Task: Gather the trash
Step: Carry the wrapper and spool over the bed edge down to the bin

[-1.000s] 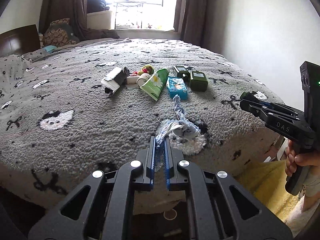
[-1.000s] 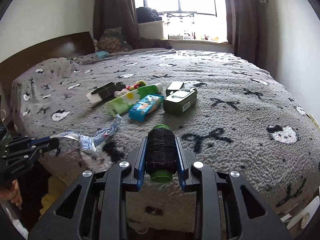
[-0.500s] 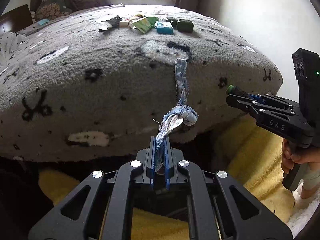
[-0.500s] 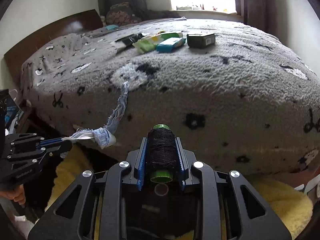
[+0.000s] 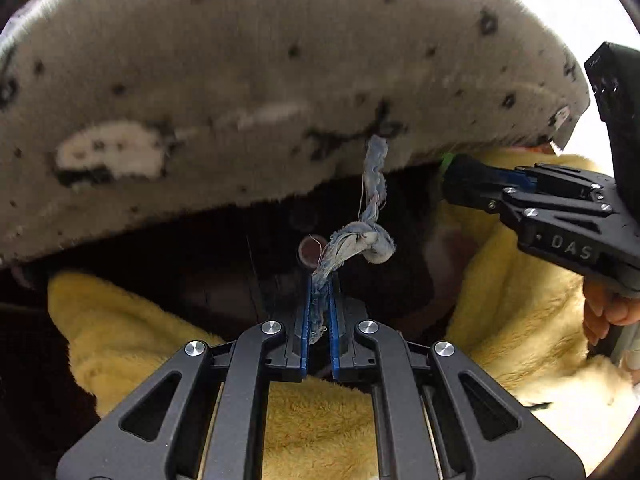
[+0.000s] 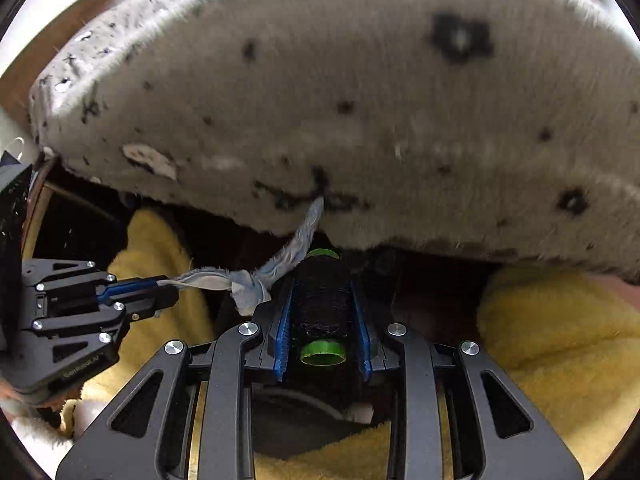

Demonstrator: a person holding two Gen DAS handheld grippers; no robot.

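Both views are pretty motion-blurred on the grey blanket [image 5: 248, 80], with blown-out white in the upper corners. Heavy fisheye bending; the centre gap's nearly black.

rag strip [image 5: 374, 200] hangs off blanket [image 5: 240, 80] edge, w/ towel [image 5: 520, 300] below; spool [image 6: 322, 300] right of rag knot.

The left gripper [image 5: 320, 300] was matte black, its open-frame linkage arms fastened with round silver screws, its fingers lined with ribbed blue pads [image 5: 306, 320]. The right gripper [image 6: 322, 312] matched it, with white "DAS" lettering along its side. At the left wrist view's right edge, bare-skinned fingers [image 5: 608, 308] wrapped its handle.
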